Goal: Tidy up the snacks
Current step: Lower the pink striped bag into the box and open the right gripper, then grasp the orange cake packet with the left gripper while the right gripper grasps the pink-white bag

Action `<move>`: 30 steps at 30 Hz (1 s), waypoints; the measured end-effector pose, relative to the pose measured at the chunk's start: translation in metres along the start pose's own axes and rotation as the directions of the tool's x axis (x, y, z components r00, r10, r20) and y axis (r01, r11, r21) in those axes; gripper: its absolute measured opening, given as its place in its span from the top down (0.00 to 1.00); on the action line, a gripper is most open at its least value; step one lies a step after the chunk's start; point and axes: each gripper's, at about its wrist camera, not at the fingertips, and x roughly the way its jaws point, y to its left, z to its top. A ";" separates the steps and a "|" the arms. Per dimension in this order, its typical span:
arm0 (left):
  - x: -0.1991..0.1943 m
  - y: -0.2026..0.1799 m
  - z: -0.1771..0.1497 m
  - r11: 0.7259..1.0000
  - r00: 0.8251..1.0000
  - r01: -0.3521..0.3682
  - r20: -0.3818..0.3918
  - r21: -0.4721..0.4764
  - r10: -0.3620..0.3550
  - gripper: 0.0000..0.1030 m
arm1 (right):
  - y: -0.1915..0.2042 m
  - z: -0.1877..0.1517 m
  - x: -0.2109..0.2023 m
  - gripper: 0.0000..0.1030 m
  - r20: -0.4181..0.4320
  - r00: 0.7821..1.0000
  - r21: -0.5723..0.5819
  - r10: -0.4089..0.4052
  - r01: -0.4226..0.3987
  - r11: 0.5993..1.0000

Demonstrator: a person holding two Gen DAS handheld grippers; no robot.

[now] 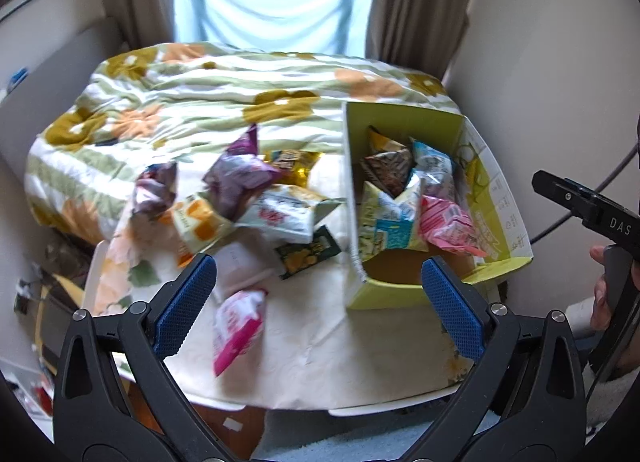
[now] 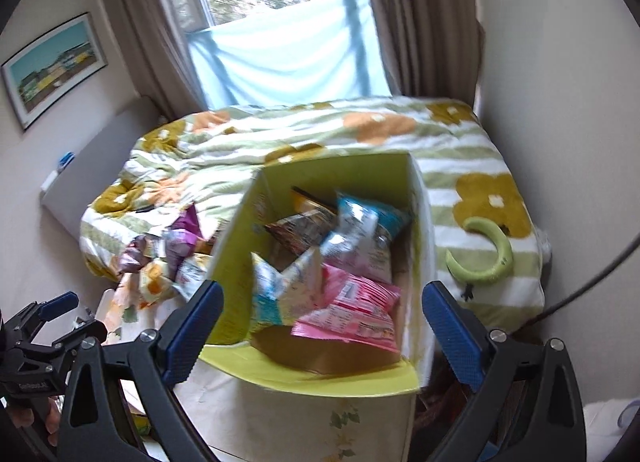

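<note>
We hold the left gripper (image 1: 320, 294) wide and empty above the table (image 1: 380, 354), over the near pink packet (image 1: 236, 326). Loose snacks (image 1: 256, 198) lie heaped left of the box (image 1: 384, 294). The right gripper (image 2: 320, 326), also wide and empty, hangs over the box (image 2: 332, 378), where a pink bag (image 2: 352, 314) and other packets (image 2: 356, 238) already sit.

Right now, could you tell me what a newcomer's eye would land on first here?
Probably the open yellow-green cardboard box, half filled with bright snack packets, a pink foil one nearest. Left of it, a loose heap of packets covers the pale table. Beyond lies a flowered green-striped quilt.
</note>
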 end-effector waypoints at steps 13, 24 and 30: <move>-0.023 0.110 -0.027 0.988 0.997 -0.072 -0.010 -0.134 0.071 0.01 | 0.088 -0.015 0.011 0.04 -0.023 0.989 -0.063 0.146 -0.147 0.987; 0.004 0.200 -0.015 0.994 0.996 0.027 -0.076 -0.110 -0.036 0.01 | 0.181 -0.045 0.054 0.04 -0.112 0.985 0.014 0.135 -0.134 0.991; 0.040 0.238 -0.002 0.987 0.983 0.109 -0.134 -0.117 -0.124 0.01 | 0.213 -0.062 0.086 0.04 -0.169 0.981 0.093 0.097 -0.082 0.992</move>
